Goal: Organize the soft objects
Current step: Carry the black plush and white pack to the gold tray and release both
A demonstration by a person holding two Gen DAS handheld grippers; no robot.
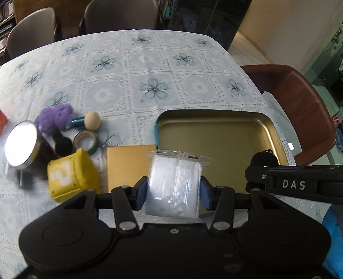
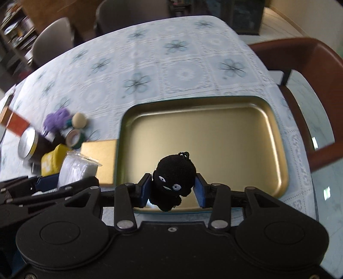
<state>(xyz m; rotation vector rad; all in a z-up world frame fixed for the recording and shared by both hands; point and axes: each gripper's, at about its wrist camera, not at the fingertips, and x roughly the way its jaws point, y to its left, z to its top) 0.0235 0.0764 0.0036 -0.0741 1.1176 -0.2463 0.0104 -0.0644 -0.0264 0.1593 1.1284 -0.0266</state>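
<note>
Your left claw pinches a clear packet of white cotton between its blue pads, held just above the near left corner of the gold tray. Your right claw grips a black plush toy with white stitched eyes, hanging over the tray's near edge. Just left of the tray lies a gold box; beyond that sit a yellow plush cube, a tin can, a roll of tape, a purple fuzzy toy and a wooden egg. The tray rests on the flowered tabletop, chairs behind.
</note>
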